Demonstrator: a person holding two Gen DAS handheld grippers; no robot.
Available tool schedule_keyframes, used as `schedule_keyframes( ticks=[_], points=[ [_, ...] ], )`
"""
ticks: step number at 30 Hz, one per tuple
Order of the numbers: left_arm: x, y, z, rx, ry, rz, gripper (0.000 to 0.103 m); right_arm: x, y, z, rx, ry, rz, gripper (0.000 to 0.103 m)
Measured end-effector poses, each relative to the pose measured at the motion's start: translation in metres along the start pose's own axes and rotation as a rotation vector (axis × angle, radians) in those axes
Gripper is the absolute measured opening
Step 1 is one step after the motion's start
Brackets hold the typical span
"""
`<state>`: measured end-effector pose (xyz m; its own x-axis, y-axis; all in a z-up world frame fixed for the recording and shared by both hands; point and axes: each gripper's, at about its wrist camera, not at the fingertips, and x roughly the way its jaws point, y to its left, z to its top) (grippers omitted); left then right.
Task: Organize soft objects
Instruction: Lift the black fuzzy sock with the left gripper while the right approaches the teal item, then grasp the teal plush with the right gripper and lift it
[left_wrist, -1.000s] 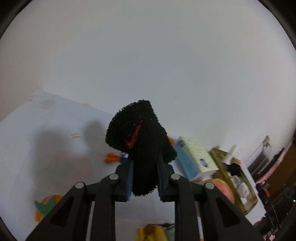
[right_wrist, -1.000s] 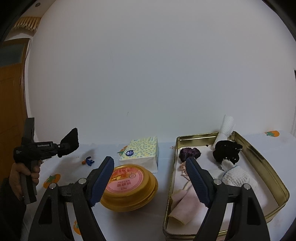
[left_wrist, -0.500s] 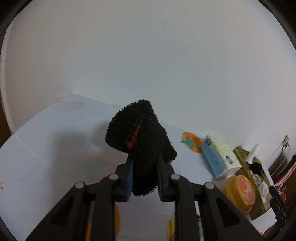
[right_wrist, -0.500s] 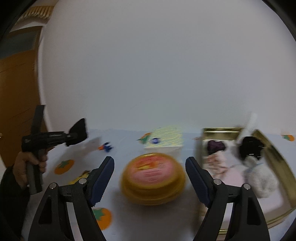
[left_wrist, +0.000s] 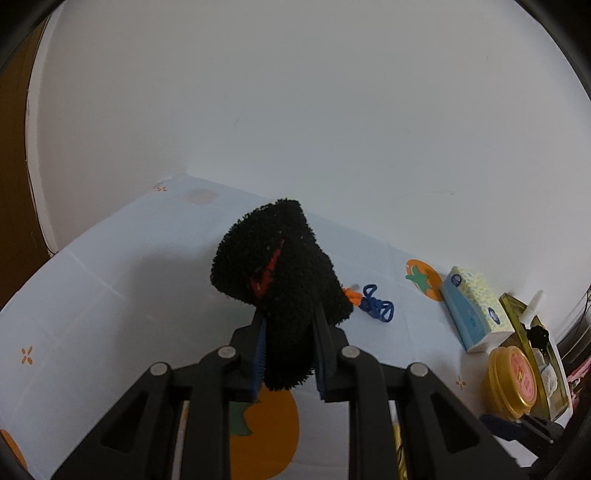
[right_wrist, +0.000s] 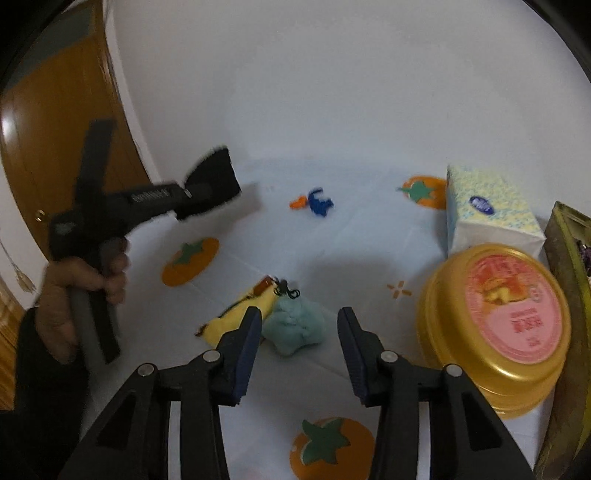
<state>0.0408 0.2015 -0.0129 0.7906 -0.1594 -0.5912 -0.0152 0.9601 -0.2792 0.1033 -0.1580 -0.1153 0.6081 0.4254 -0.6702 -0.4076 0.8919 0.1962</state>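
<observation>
My left gripper (left_wrist: 288, 325) is shut on a black fuzzy cloth (left_wrist: 277, 273) with a red mark, held above the table. The right wrist view shows that gripper and cloth (right_wrist: 210, 184) at the left, in a hand. My right gripper (right_wrist: 299, 325) is open and empty, just above a teal soft lump (right_wrist: 295, 325) that lies beside a yellow soft pouch (right_wrist: 240, 314). A blue and orange soft piece (right_wrist: 314, 203) lies farther back, also in the left wrist view (left_wrist: 373, 302). The gold metal tray (right_wrist: 569, 258) with soft items is at the right edge.
A round gold tin with a pink lid (right_wrist: 502, 314) stands right of my right gripper, with a tissue box (right_wrist: 487, 206) behind it. The white tablecloth (right_wrist: 351, 251) has orange fruit prints. A wooden door (right_wrist: 55, 129) is at the left.
My right gripper swung left and down, from facing the tray to facing the teal lump and yellow pouch. My left gripper, still holding the black cloth, turned slightly; the table's far corner came into view.
</observation>
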Motion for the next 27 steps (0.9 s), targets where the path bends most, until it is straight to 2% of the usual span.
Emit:
schedule_keyframes(
  ticks=[5, 7, 11, 12, 13, 16, 20, 27],
  points=[
    [0.000, -0.003, 0.000, 0.007, -0.002, 0.000, 0.019, 0.029, -0.008, 0.002, 0.058, 0.107, 0.033, 0.046],
    [-0.001, -0.003, 0.000, 0.007, -0.002, 0.000, 0.019, 0.032, -0.010, 0.004, 0.074, 0.105, 0.047, 0.046],
    [-0.001, -0.003, -0.001, 0.013, -0.002, 0.006, 0.019, 0.038, -0.002, 0.007, 0.053, 0.116, 0.020, 0.046],
    [-0.001, -0.003, -0.001, 0.013, -0.003, 0.007, 0.019, 0.038, 0.001, 0.007, 0.040, 0.118, 0.006, 0.045],
    [-0.001, -0.003, -0.001, 0.012, -0.005, 0.006, 0.019, 0.038, 0.004, 0.007, 0.026, 0.121, -0.006, 0.034],
    [0.000, -0.002, -0.001, 0.014, -0.012, 0.009, 0.019, 0.033, 0.004, 0.006, 0.014, 0.114, -0.011, 0.030],
    [0.002, -0.002, -0.001, 0.009, -0.032, 0.010, 0.019, 0.013, 0.001, 0.006, 0.015, 0.018, -0.033, 0.028],
    [0.002, -0.011, -0.002, 0.029, -0.067, -0.018, 0.019, -0.038, -0.002, 0.018, 0.030, -0.229, -0.010, 0.028]
  ],
)
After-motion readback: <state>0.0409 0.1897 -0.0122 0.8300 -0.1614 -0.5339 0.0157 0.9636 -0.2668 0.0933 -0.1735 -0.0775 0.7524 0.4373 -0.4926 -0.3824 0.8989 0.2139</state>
